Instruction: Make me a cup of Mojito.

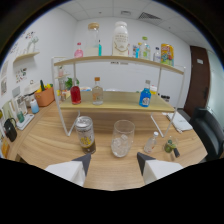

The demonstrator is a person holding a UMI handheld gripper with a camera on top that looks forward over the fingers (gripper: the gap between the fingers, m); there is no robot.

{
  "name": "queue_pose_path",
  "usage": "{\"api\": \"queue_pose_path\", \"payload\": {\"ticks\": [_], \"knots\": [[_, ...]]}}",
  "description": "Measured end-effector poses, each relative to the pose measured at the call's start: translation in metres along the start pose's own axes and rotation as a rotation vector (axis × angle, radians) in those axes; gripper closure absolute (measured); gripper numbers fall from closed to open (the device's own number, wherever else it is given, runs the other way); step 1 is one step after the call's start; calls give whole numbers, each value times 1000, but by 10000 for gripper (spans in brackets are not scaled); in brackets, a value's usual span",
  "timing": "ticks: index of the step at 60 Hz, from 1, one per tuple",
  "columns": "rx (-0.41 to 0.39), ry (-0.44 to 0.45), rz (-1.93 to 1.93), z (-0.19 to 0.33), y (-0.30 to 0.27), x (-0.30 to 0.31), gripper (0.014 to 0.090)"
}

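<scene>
Gripper (pixel 114 162) open, empty — glass (pixel 122 138) with ice sits just ahead of the fingers on the table. Can (pixel 85 134) just left of glass. Likely ingredient-adding stage — next move: close on the can.

Ahead of me a wooden table (pixel 45 142) carries a drink can (pixel 85 134), a clear glass (pixel 122 138) with ice, and a small bottle (pixel 151 142) to its right. Farther back stands a white-framed shelf rack (pixel 116 100), an orange pot (pixel 44 96) far left.

Red bottle (pixel 75 94), blue bottle (pixel 145 97), orange pot (pixel 44 96), pale wooden table (pixel 45 137).
</scene>
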Motion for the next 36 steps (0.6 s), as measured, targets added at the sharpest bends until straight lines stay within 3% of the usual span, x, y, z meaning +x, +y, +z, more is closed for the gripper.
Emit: {"api": "queue_pose_path", "payload": {"ticks": [14, 36], "knots": [[-50, -33, 18, 6, 22, 5, 184], [-61, -46, -3, 9, 28, 5, 187]]}}
